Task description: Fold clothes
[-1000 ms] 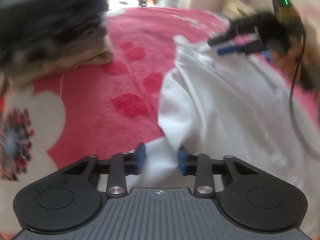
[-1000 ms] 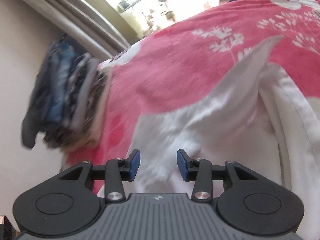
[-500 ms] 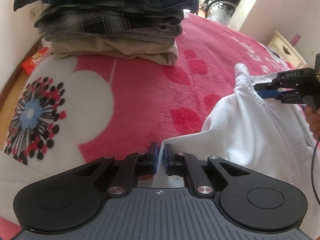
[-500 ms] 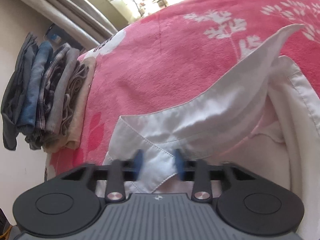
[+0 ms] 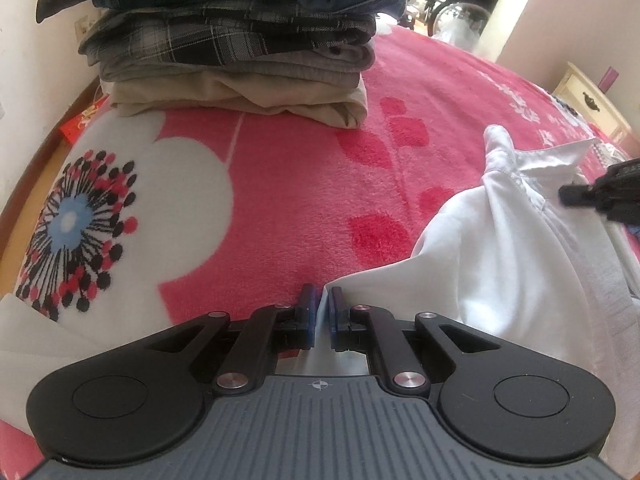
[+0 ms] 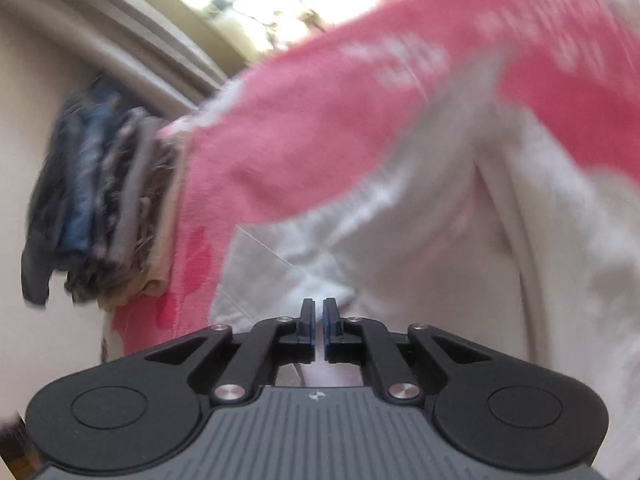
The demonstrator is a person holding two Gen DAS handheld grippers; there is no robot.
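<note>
My left gripper (image 5: 319, 312) is pinched on an edge of the white shirt (image 5: 508, 240), which lies rumpled on the pink blanket (image 5: 304, 184). My right gripper (image 6: 316, 322) is clamped on another fold of the shirt; that view is smeared. Farther back stands a stack of folded clothes (image 5: 236, 52), its top cut off.

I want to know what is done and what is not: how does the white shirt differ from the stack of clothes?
The white shirt lies loose and rumpled, collar sticking up; the stack of clothes is flat, layered and folded. The shirt is one plain white garment; the stack holds several dark, plaid, grey and tan ones. The shirt is pinched by the left gripper and the right gripper; nothing holds the stack. Both rest on the pink blanket.
</note>
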